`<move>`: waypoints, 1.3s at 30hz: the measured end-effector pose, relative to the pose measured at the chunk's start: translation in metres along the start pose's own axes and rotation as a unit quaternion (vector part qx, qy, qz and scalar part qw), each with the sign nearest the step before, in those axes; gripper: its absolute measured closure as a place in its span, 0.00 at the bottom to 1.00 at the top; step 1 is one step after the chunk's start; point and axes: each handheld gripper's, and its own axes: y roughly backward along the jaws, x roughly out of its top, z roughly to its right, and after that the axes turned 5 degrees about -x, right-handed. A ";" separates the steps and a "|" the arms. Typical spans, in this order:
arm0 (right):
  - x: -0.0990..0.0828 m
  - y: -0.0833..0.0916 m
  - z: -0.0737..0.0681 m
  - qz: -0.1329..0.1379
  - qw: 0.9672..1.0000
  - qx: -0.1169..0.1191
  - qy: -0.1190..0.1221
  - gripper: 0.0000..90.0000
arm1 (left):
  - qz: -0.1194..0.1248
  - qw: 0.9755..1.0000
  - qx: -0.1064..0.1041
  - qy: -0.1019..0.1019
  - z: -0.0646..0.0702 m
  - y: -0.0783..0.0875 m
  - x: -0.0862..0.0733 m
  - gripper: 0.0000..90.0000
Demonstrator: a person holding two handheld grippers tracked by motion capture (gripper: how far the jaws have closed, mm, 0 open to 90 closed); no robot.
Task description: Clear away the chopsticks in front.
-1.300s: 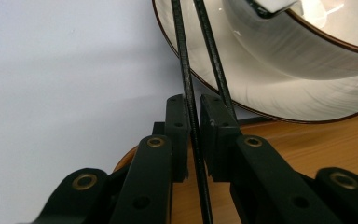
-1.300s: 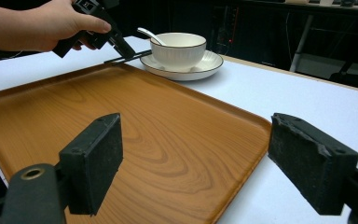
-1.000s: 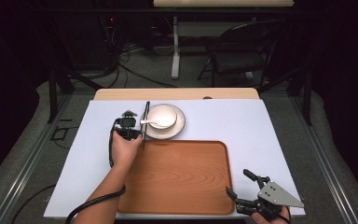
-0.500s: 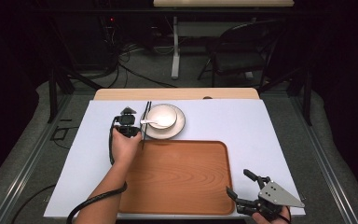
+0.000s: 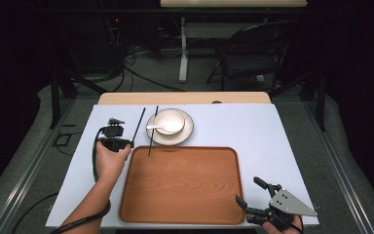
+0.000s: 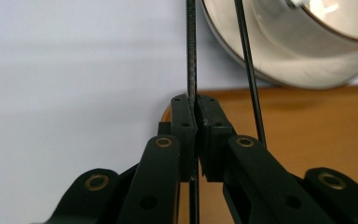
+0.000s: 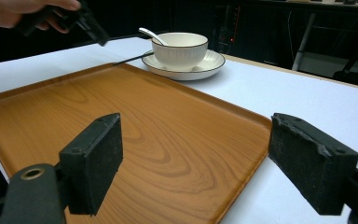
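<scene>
Nearest the person, the right claw [image 5: 251,202] rests at the table's near edge, its jaws wide apart and holding nothing. Just to its left lies a wooden tray [image 5: 180,183], bare, with a raised rim.

Farther out, beyond the tray's far left corner, the left claw [image 5: 126,144] has its jaws pressed together on one black chopstick [image 5: 139,125]. In the left gripper view the stick runs straight up between the two pads, gripped near its near end, with the rest reaching away from the claw toward the far side of the table. Its long axis runs near to far, tilted a little to the right as it goes.

A second chopstick [image 5: 153,130] lies just right of the claw, nearly parallel to the first, its near tip at the tray's far rim.

Right of that, farther still, a white bowl [image 5: 169,120] sits on a saucer [image 5: 187,131] with a white spoon [image 5: 157,128] in it, handle pointing left toward the chopsticks.

The chopsticks look thin, stiff, light and smooth, so they would likely roll or pivot in a loose hold. A grip nearer the middle would probably steady one better than a grip at the end. The bowl and saucer look like ceramic and would chip if knocked.
</scene>
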 end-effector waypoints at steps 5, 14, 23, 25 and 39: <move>0.000 0.000 -0.001 -0.001 1.000 -0.001 0.000 0.20 | 0.006 1.000 -0.008 -0.016 -0.007 0.031 -0.023 0.96; 0.000 -0.002 -0.002 -0.002 1.000 -0.004 0.001 0.20 | 0.006 0.999 -0.013 -0.044 -0.010 0.069 -0.064 0.96; -0.001 -0.002 -0.002 -0.003 1.000 -0.005 -0.001 0.20 | 0.010 0.998 -0.045 -0.048 -0.005 0.084 -0.104 0.96; -0.001 -0.002 -0.002 -0.004 1.000 -0.005 -0.001 0.20 | 0.006 0.997 -0.055 -0.053 0.001 0.082 -0.109 0.96; -0.001 -0.002 -0.001 -0.003 1.000 -0.006 -0.004 0.20 | -0.018 0.994 -0.073 -0.084 0.037 0.037 -0.132 0.96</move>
